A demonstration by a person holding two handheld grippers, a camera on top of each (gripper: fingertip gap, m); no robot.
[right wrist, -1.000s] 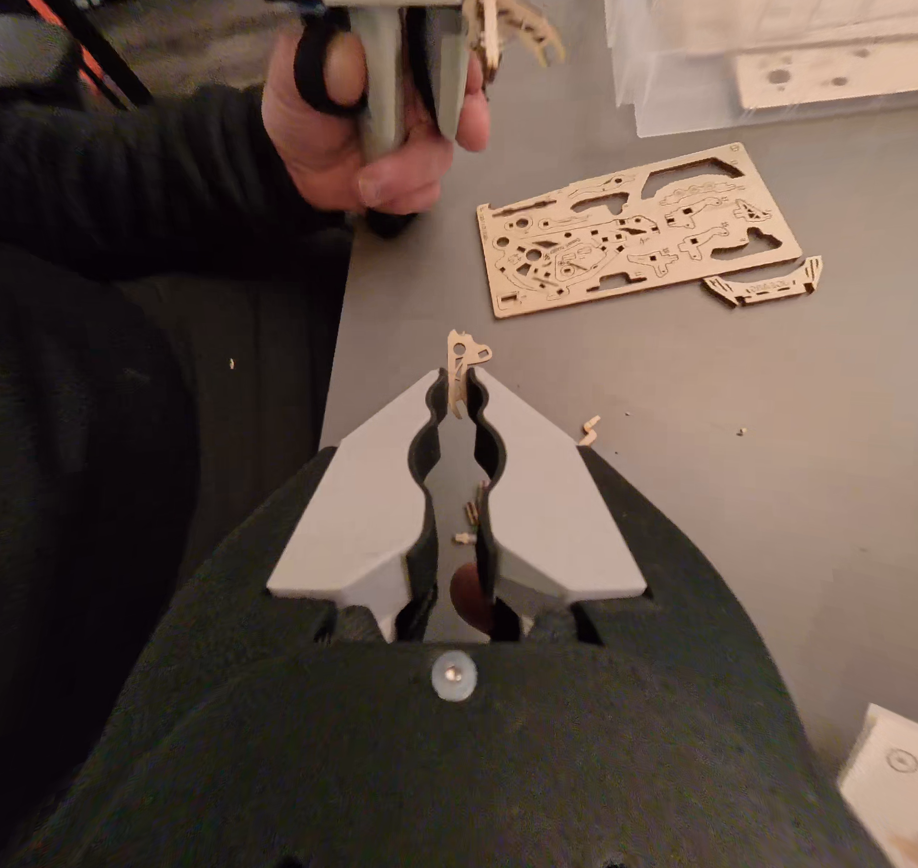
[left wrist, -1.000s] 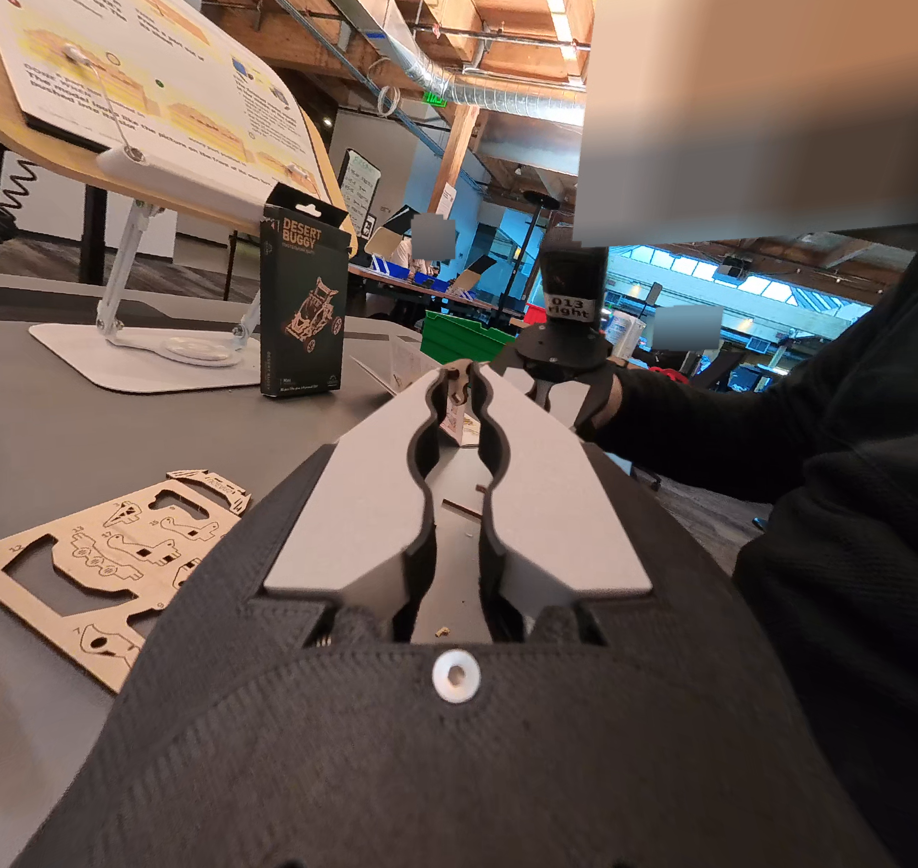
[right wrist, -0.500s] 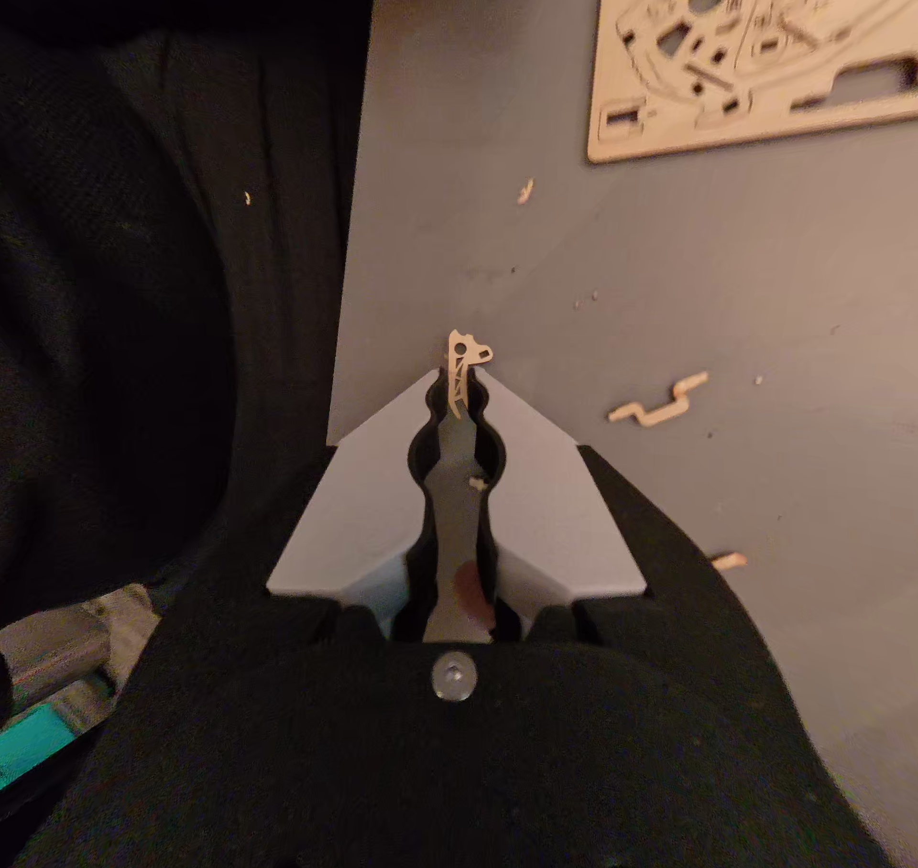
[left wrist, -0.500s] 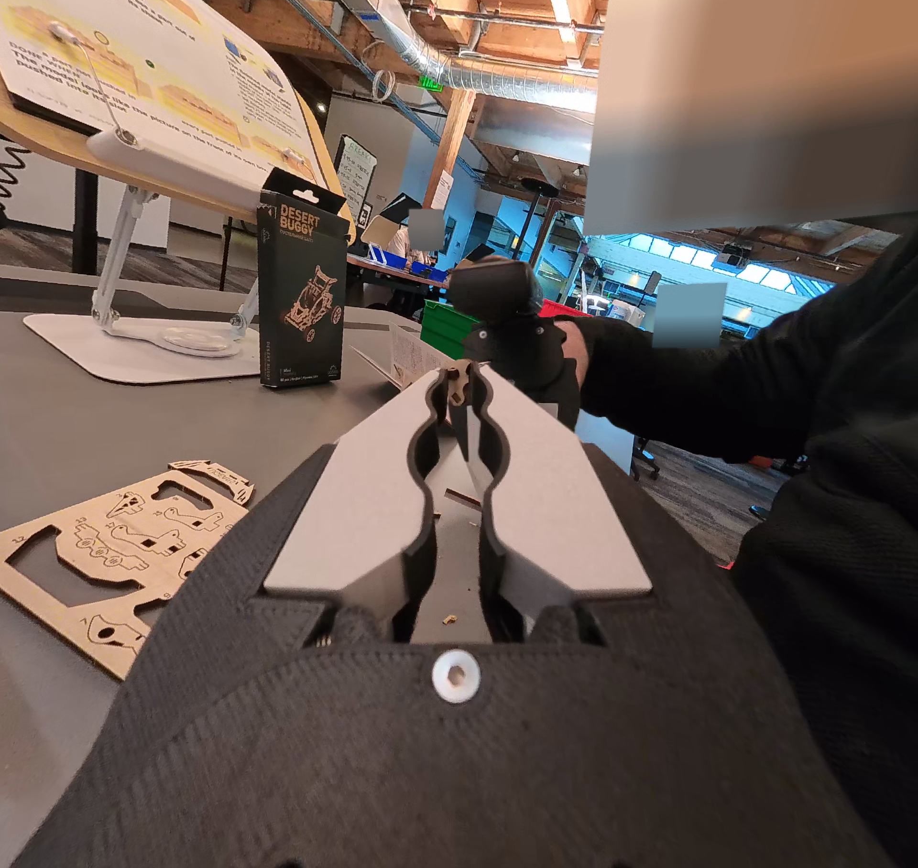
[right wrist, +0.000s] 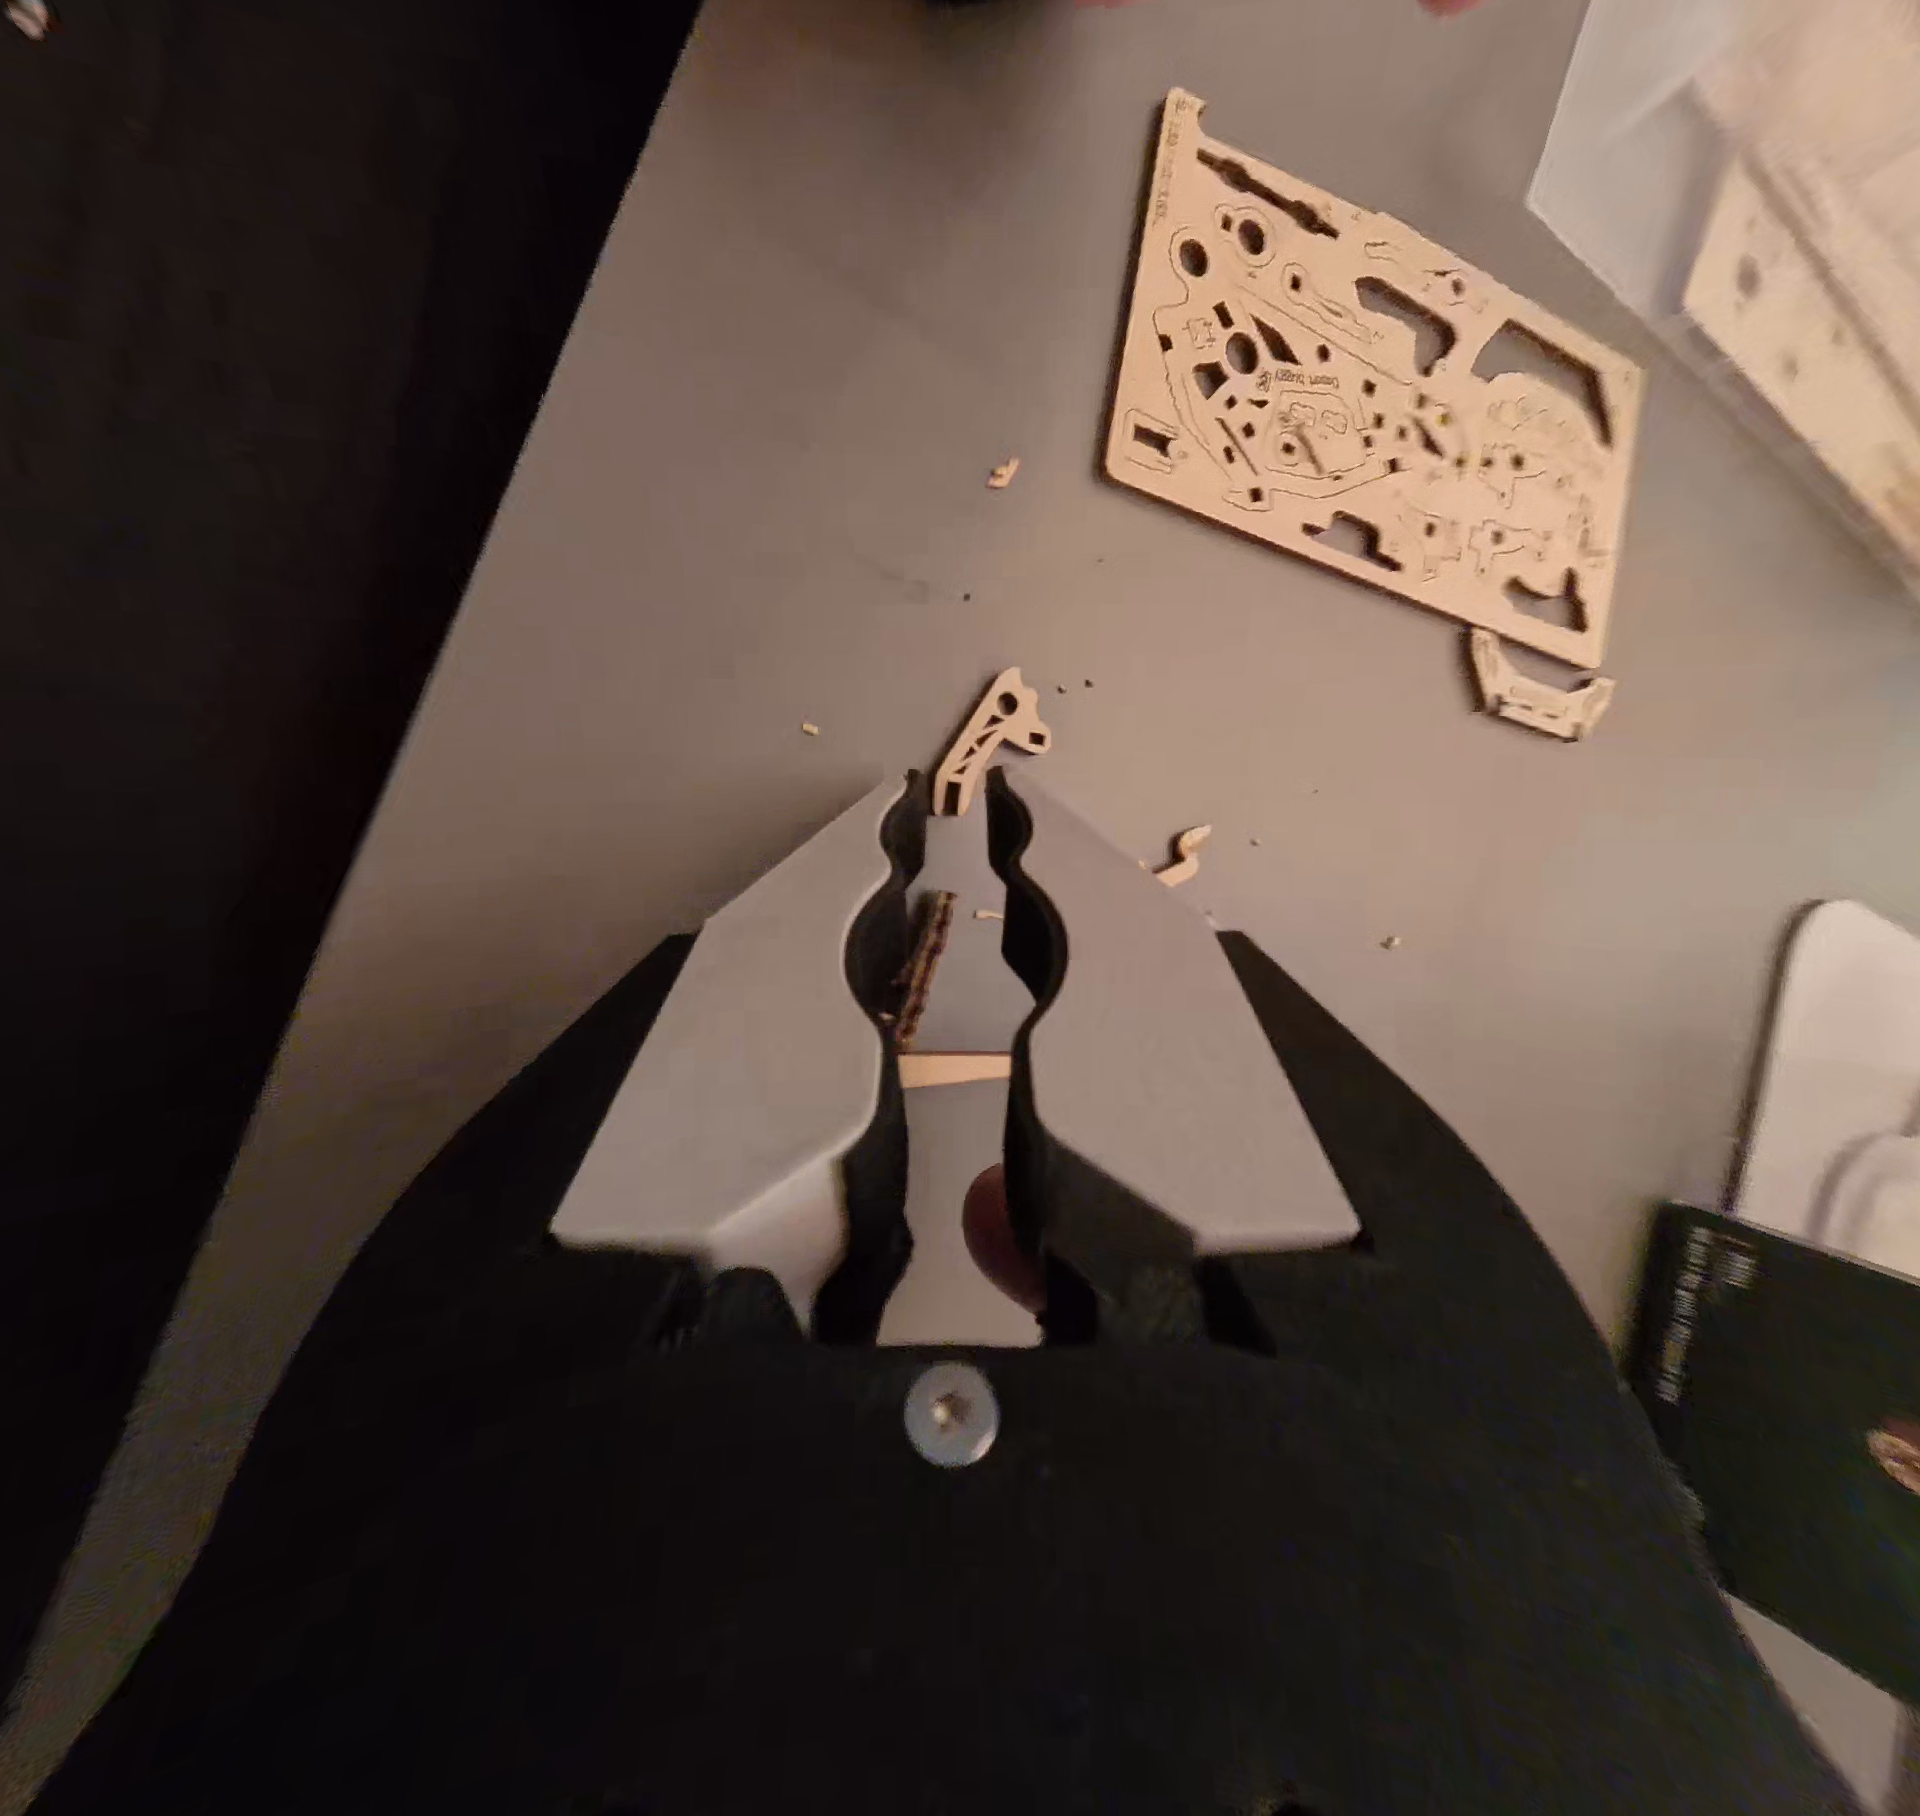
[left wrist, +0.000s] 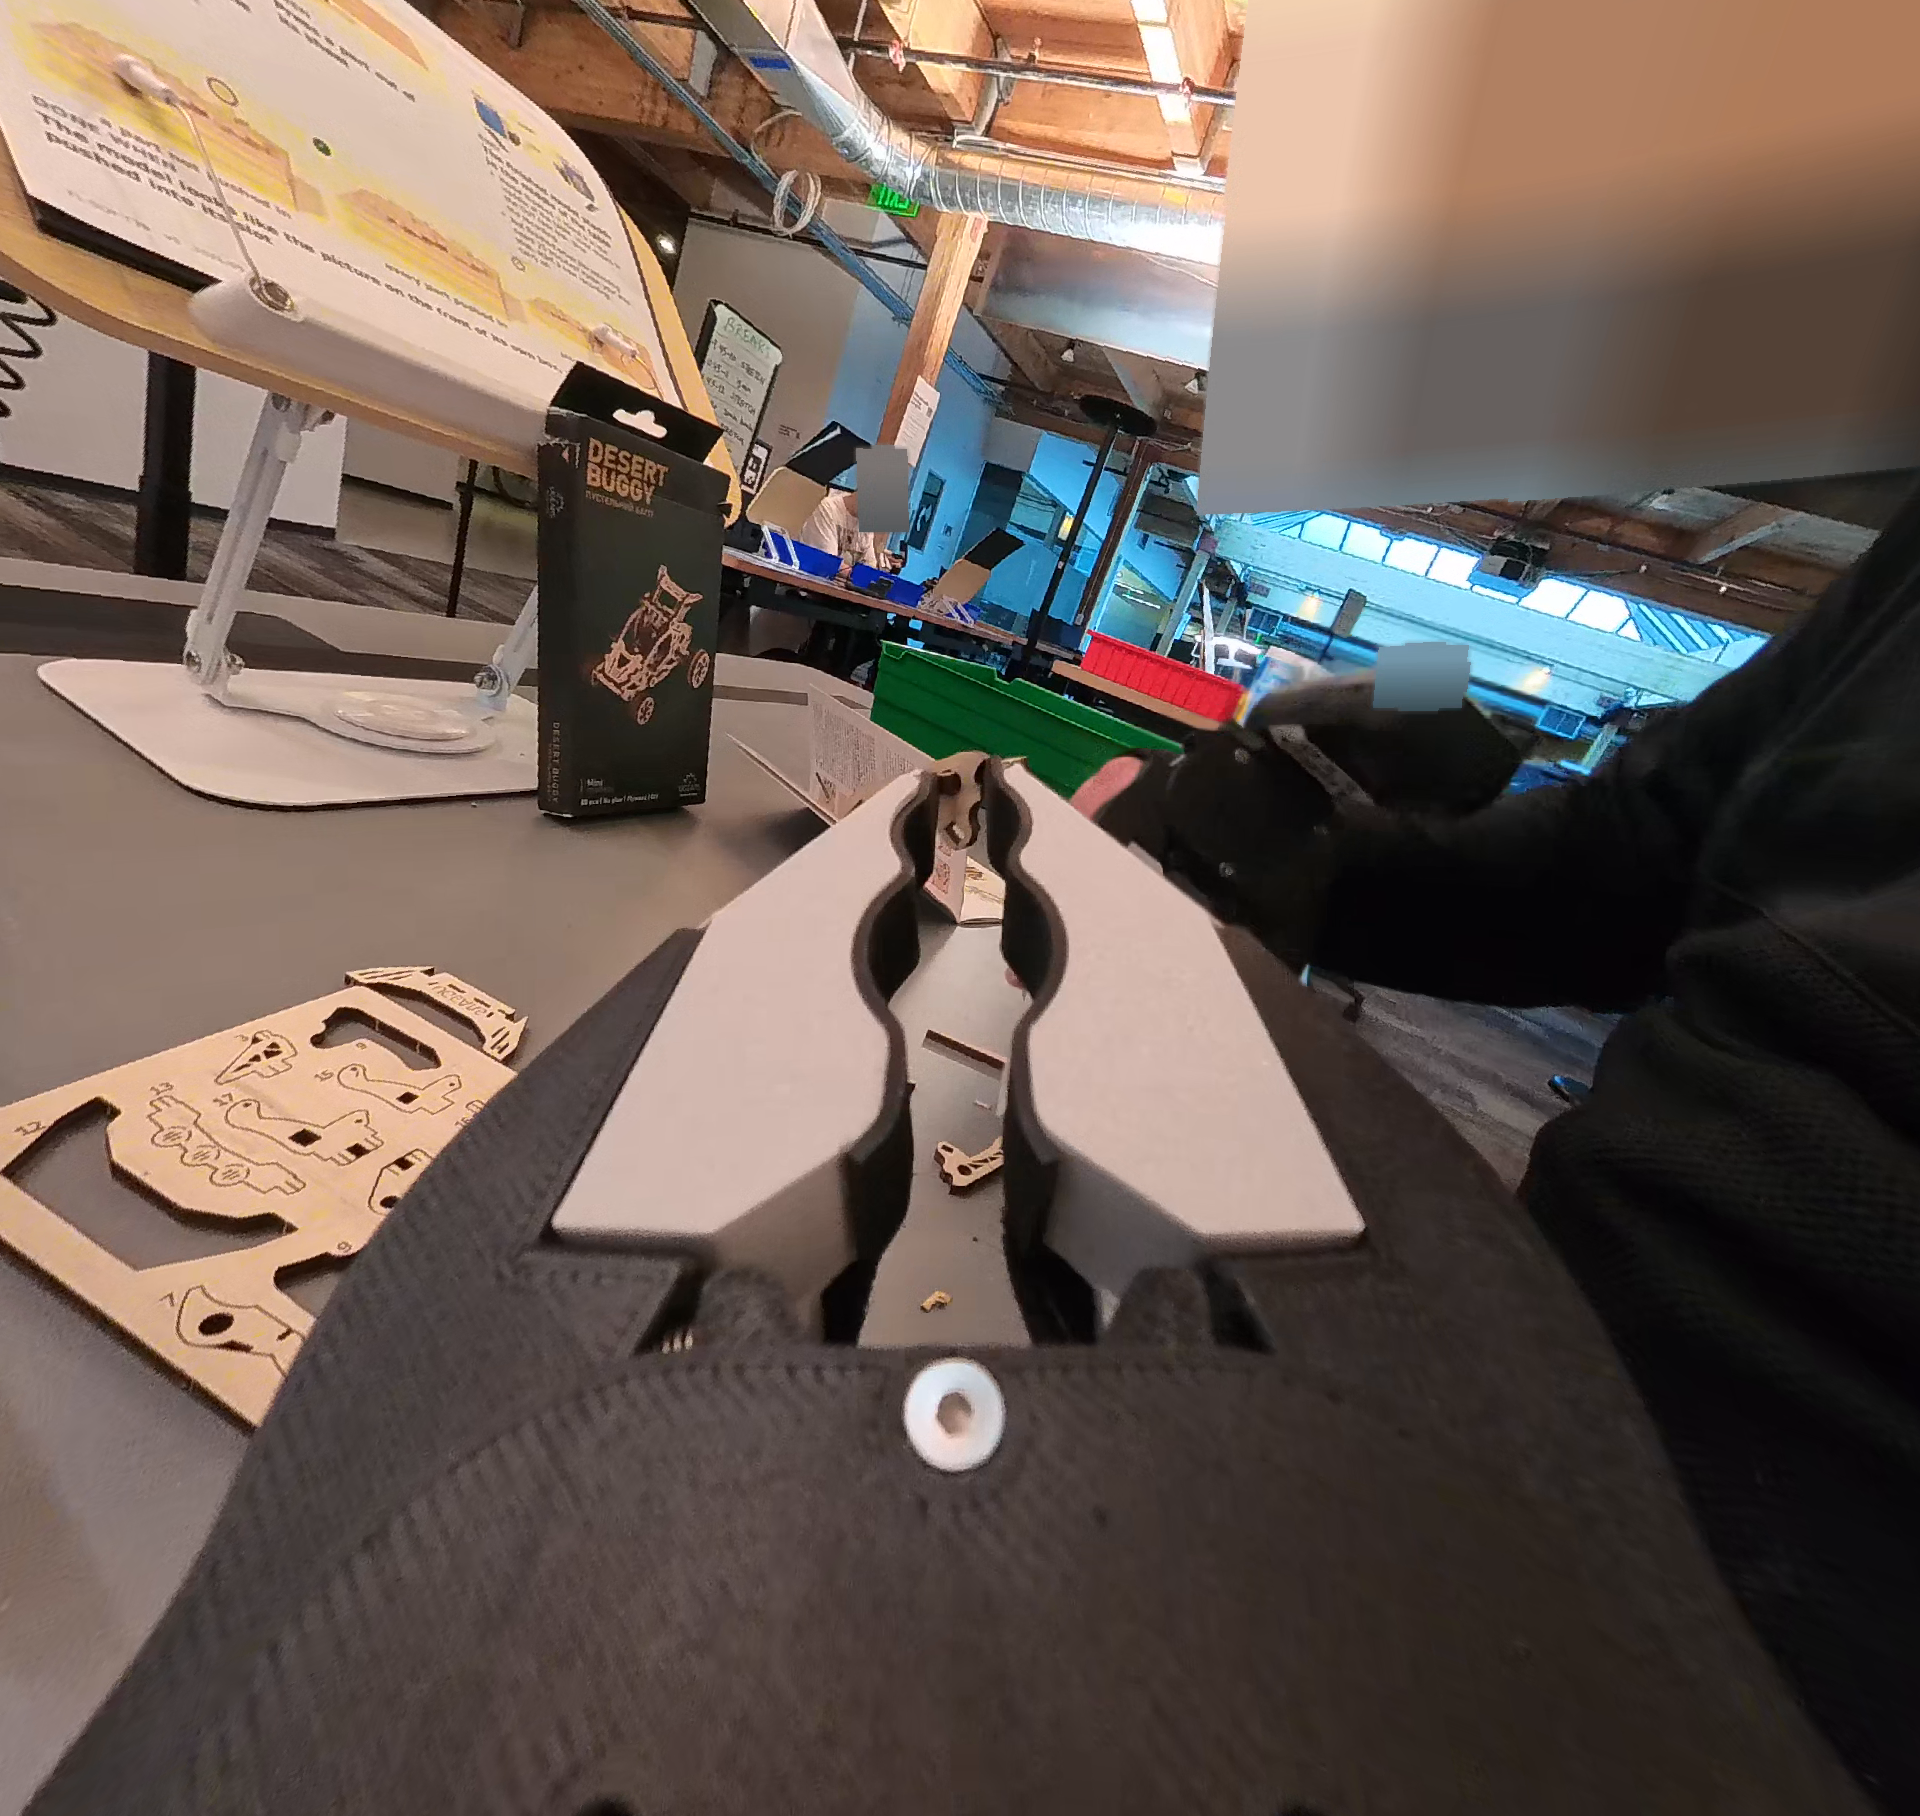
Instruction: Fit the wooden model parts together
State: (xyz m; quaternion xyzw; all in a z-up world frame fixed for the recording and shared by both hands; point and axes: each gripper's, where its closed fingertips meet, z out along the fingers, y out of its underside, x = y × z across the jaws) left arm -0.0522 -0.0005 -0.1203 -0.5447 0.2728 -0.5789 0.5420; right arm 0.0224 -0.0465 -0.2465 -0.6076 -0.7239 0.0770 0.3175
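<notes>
Left gripper [left wrist: 961, 790] pinching wooden part [left wrist: 958, 802], clear bin [right wrist: 1756, 156] holding wooden sheets [right wrist: 1808, 312]

Left gripper [left wrist: 961, 790] low over table [left wrist: 260, 893], jaws nipping small wooden part [left wrist: 958, 810]. Right gripper [right wrist: 956, 790] above table, tips parted around strut [right wrist: 987, 738].

Left wrist view low, level across table [left wrist: 260, 893], right wrist view steeply down, sharing perforated sheet [right wrist: 1371, 395]
</notes>
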